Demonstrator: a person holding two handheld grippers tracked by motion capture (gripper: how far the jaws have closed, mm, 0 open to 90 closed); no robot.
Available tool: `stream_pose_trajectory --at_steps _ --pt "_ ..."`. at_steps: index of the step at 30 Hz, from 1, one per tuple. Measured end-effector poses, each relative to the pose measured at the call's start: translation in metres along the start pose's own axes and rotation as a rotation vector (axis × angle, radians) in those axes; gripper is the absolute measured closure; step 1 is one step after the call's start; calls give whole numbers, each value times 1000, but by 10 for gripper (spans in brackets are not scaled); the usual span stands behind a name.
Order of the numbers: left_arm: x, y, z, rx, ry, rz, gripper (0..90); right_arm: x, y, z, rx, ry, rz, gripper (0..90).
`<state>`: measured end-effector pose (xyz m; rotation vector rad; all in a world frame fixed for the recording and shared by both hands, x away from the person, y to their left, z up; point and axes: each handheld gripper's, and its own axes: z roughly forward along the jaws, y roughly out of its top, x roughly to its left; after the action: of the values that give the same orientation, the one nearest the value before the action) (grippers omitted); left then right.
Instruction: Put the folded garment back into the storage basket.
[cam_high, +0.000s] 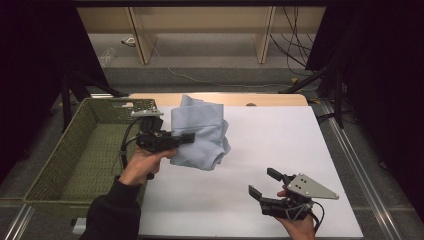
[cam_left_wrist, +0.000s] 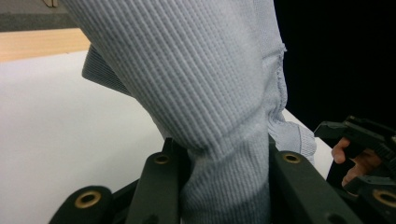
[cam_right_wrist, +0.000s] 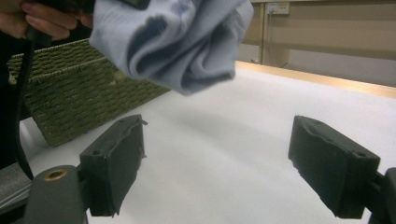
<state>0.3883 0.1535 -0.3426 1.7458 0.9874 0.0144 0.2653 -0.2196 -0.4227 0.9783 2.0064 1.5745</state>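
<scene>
L gripper (cam_high: 186, 138) is clamped on the light-blue cloth (cam_high: 200, 134), held bunched above the white table (cam_high: 280, 150), just right of the green basket (cam_high: 85, 155). R gripper (cam_high: 261, 184) sits near-right w/ jaws wide apart, nothing in them. Prob. the cloth goes into the basket: keep it clear of the rim, swing left, let go only once all the fabric is over the inside.

A: Where is there room on the white table (cam_high: 280, 150)?
B: The middle and far right lie bare, open between the two grippers.
A: And what blocks the way?
B: The green basket (cam_high: 75, 165) walls off the left edge, and the blue cloth (cam_high: 200, 135) hangs just beside it, off the surface
</scene>
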Motion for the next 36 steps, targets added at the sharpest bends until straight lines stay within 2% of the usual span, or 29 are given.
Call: stream_pose_trajectory --at_steps 4,12,24,36 --pt "5 3 -16 -34 4 -17 713 -1 0 0 0 -2 1 191" --pt "9 5 -40 -54 18 -2 712 0 0 0 -2 -1 -1 191" --pt "31 4 -81 -125 31 -44 710 0 0 0 0 1 2 191" --pt "48 2 -116 -195 66 -78 711 0 0 0 1 0 -1 191"
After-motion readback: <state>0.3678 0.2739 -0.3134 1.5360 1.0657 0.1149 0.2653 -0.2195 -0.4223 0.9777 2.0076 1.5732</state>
